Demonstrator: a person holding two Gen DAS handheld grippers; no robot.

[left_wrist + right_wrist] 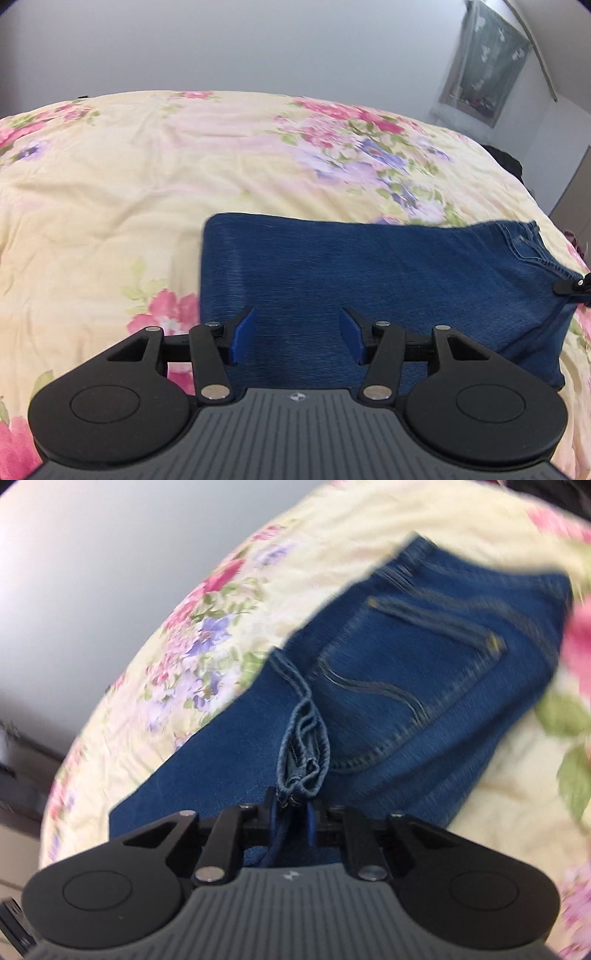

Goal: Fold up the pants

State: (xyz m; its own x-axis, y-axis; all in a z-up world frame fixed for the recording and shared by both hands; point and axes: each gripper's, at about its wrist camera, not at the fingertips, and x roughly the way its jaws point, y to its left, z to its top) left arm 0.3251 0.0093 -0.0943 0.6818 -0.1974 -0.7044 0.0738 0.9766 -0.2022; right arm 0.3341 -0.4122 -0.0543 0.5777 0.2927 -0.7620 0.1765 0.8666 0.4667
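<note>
Blue jeans lie folded on a floral bedspread. My left gripper hovers over their near left part, open, its blue pads apart with only flat denim below. In the right wrist view the jeans show a back pocket and a bunched seam edge. My right gripper is shut on that bunched edge, which rises slightly from the bed. The right gripper's tip also shows at the jeans' right corner in the left wrist view.
The floral bedspread spreads wide around the jeans, with a bare stretch to the left and behind. A grey wall and a curtained window stand beyond the bed. A dark object sits at the bed's far right edge.
</note>
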